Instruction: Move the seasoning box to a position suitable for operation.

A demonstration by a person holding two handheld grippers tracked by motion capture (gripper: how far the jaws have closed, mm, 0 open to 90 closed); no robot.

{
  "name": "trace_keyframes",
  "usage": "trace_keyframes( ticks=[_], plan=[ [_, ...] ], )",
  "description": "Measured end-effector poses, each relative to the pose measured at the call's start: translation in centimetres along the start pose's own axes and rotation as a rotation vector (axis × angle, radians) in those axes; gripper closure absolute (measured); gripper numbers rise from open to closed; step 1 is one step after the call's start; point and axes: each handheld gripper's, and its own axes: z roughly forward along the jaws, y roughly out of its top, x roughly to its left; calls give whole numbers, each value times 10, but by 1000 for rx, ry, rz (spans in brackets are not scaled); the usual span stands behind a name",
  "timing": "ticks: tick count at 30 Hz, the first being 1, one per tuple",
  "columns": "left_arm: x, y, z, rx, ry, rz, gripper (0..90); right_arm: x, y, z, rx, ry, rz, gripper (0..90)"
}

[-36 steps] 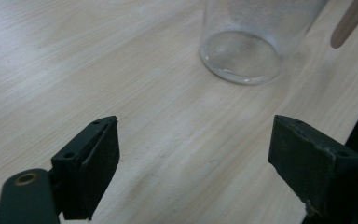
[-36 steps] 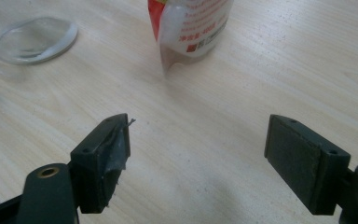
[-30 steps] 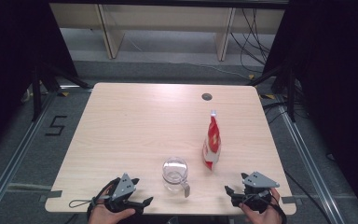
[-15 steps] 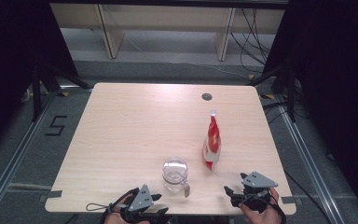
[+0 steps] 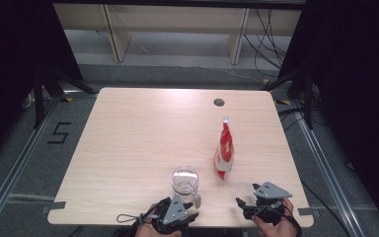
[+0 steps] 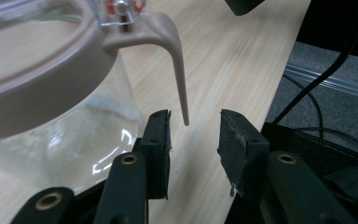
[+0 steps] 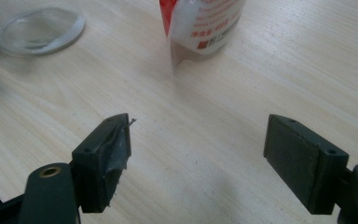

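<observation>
The glass jug [image 5: 185, 179] stands upright near the front edge of the counter [image 5: 128, 148], directly ahead of the left tool [image 5: 190, 216]. Its beige handle [image 6: 175, 60] hangs vertically, tip between the left tool's jaws, which have just been closing but do not yet press it: released. The right tool [image 5: 245, 206], well apart, is released too, facing the red-and-white pouch [image 5: 224, 153].

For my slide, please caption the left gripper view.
Hand-held gripper, jaws closing, around the beige handle of a clear glass jug.
</observation>
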Motion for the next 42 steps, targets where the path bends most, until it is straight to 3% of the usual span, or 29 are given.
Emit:
trace_keyframes(
  ticks=[1, 2, 4, 6, 7, 9, 10, 12, 13, 14, 16, 18, 21, 22, 26, 27, 28, 29, 31, 32, 34, 35, 38, 42],
  plan=[
    [0, 1, 2, 0, -9, 8, 634, 0, 0, 0, 8, 7, 6, 238],
    [0, 2, 4, -7, 21, 10, 638, 2, 0, 0, 19, 17, 29, 237],
    [1, 5, 8, -29, 35, -10, 691, 2, 0, 2, 8, 14, 5, 237],
    [3, 5, 8, -25, 43, 9, 723, 2, 0, 2, 8, 13, 3, 238],
    [2, 6, 10, -32, 38, -6, 754, 3, 0, 1, 14, 16, 24, 238],
    [3, 7, 10, -38, 14, -25, 821, 2, -1, 2, 6, 13, 13, 237],
    [4, 7, 10, -38, 27, -17, 836, 1, -1, 2, 7, 10, -3, 238],
    [7, 6, 6, -24, -18, -49, 846, 2, -1, 1, 17, 10, 23, 237],
    [9, 6, 5, -28, -21, -57, 854, 2, -1, 1, 18, 9, 26, 238],
    [13, 5, 4, -29, -57, -75, 860, 2, -1, 1, 14, 9, 22, 238],
    [15, 6, 1, -7, -67, -62, 860, 2, -1, 1, 18, 9, 25, 238],
    [22, 5, -4, 5, -111, -36, 860, 1, -1, 0, 22, 11, 28, 238],
    [29, 4, -9, 26, -140, -7, 858, 0, -2, 1, 10, 10, 17, 238],
    [29, 2, -10, 20, -136, -27, 857, -1, -2, 1, 16, 8, 10, 238],
    [38, -3, -24, 45, -161, -24, 842, 0, -2, 2, 13, 11, 17, 238],
    [38, -5, -26, 28, -137, -12, 843, 0, -2, 2, 12, 13, 21, 238],
    [39, -6, -29, 29, -143, -21, 842, -2, -2, 3, 14, 15, -5, 237],
    [38, -8, -32, 16, -136, -39, 842, -2, -2, 3, 14, 15, -5, 237],
    [42, -10, -40, 19, -133, -38, 841, -2, -2, 3, 14, 11, -5, 237],
    [47, -13, -48, -3, -101, -24, 874, 0, -2, 3, 19, 13, 8, 238],
    [51, -15, -53, 10, -93, -15, 880, 0, -1, 3, 19, 15, 6, 240],
    [55, -18, -58, 0, -70, -36, 888, 1, -2, 4, 17, 20, 7, 241],
    [63, -24, -64, -43, -70, -78, 886, 1, -2, 5, 21, 27, -13, 241],
    [57, -23, -67, -27, -83, -65, 879, 1, -2, 4, 23, 21, 6, 240]
  ],
)
